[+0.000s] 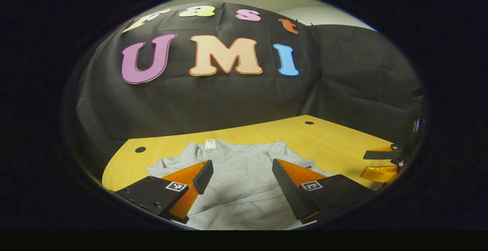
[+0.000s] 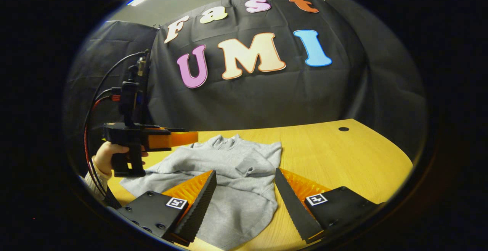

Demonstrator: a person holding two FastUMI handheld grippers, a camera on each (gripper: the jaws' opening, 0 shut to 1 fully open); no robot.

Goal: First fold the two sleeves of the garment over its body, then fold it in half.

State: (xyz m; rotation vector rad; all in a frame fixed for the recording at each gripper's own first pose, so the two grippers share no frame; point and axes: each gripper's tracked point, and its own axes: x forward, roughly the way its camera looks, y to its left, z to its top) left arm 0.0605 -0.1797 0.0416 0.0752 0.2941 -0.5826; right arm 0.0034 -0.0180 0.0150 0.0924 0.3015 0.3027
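Grey fleece pullover garment [image 1: 244, 175] lies flat on the light wooden worktop [image 1: 335, 144], collar toward the black cloth wall. Left tongs [image 1: 242, 171] are spread wide above the chest area, nothing between them. Right tongs [image 2: 246, 184] are likewise wide apart over the garment's lower body, which lies creased, holding nothing. A hand [image 2: 108, 154] grips the left tool's handle.

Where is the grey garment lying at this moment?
The grey garment lies flat on the wooden table, collar toward the booth wall, ahead of the right gripper in the right gripper view.
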